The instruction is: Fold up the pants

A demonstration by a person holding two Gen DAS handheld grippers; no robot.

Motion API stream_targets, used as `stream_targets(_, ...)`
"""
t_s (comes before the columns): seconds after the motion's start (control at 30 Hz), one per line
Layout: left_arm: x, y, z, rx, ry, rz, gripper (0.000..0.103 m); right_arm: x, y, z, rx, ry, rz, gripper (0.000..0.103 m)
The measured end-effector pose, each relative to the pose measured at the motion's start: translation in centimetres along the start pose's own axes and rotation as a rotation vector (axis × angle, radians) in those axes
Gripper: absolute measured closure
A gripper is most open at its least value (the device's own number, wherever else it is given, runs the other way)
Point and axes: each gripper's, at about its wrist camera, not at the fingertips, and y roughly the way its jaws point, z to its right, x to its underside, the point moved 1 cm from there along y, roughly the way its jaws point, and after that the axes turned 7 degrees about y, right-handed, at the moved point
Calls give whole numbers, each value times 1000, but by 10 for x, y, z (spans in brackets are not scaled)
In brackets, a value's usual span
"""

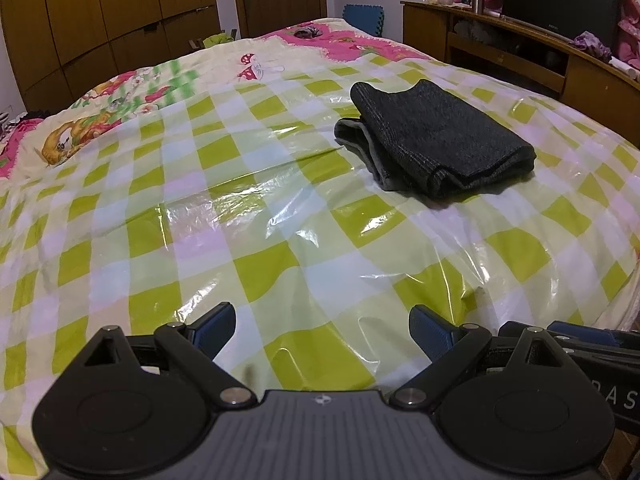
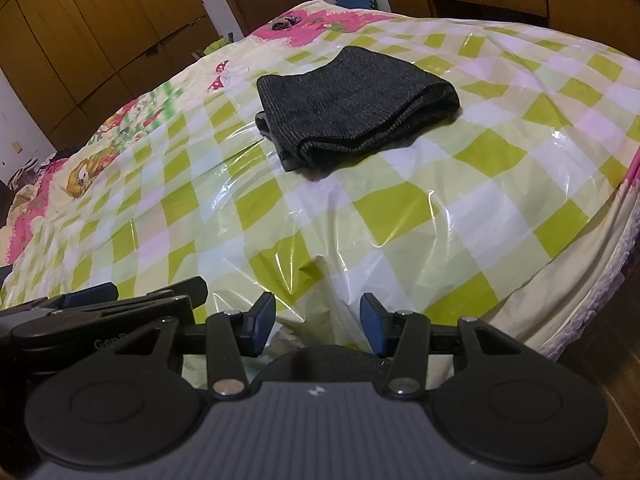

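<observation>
Bed: lying under a glossy, crinkled plastic sheet in green-and-white check, likely slippery. Pants: dark ribbed knit, sitting folded in a thick bundle mid-bed; probably soft, light and floppy, best pinched at the layered edge. Left gripper and right gripper: hovering near the bed's edge, jaws apart, carrying nothing.

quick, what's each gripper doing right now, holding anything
Left gripper: open, holding nothing, above the checked bed cover.
Right gripper: open, holding nothing; the folded dark pants lie apart on the bed.
</observation>
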Motion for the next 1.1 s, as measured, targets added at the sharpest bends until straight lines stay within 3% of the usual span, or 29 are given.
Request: stream_targets(1.1,0,-4,0,18,-16,-6,0,-2,-6,0,19,0,8,55)
